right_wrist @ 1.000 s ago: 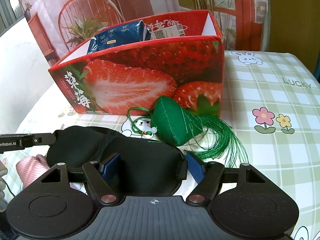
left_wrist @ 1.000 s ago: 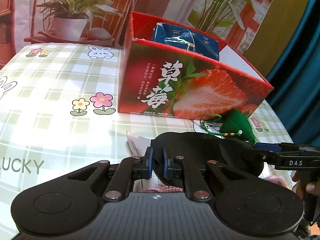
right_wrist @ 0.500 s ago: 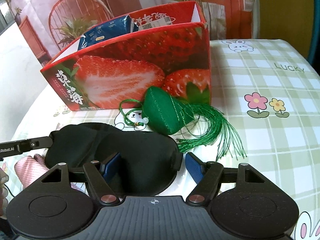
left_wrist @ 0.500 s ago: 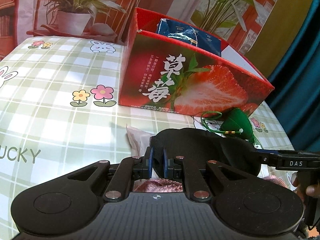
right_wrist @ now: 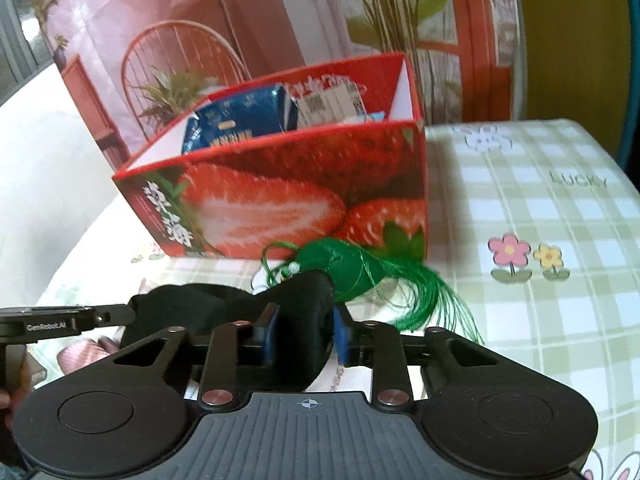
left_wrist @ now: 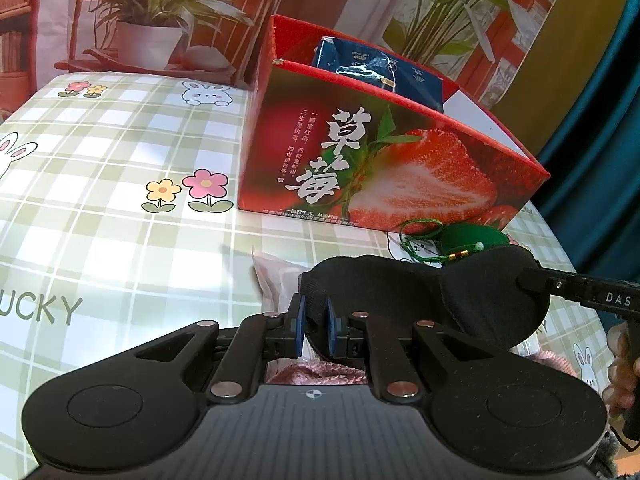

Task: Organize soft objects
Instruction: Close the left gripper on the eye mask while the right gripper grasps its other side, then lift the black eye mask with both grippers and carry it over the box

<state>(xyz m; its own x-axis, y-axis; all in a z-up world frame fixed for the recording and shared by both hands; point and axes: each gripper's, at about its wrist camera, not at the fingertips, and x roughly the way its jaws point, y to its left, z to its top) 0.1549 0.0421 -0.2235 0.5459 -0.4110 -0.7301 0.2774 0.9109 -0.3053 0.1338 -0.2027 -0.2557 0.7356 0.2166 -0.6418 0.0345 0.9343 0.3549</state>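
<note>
Risk first: black eye mask (left_wrist: 440,296) slung between two grippers, so any uneven pull or lift likely to tug one end free and drop it back on the bench (left_wrist: 100,200). Left gripper (left_wrist: 314,326) pinched almost fully together on only a thin edge of the mask's left end, a hold that looks easy to lose. Right gripper (right_wrist: 304,334) just been closing, now narrowed onto the padded right cup, blue pads pressing its sides; a bite on soft padding, so liable to slip under a sideways drag. Green tasselled sachet (right_wrist: 344,270) touching or just behind the mask, its cord and tassel threads near the right gripper's fingers: could snag and be dragged along. Pink cloth (left_wrist: 316,372) under the mask, near the bench's near edge, might also be caught up.

Mask raised slightly off the bench near its near edge, in front of the red strawberry box (left_wrist: 380,160), which stands toward the far edge and already holds a blue packet (left_wrist: 372,68). Box wall fairly tall, so too low a carry apt to catch the mask on the rim.
</note>
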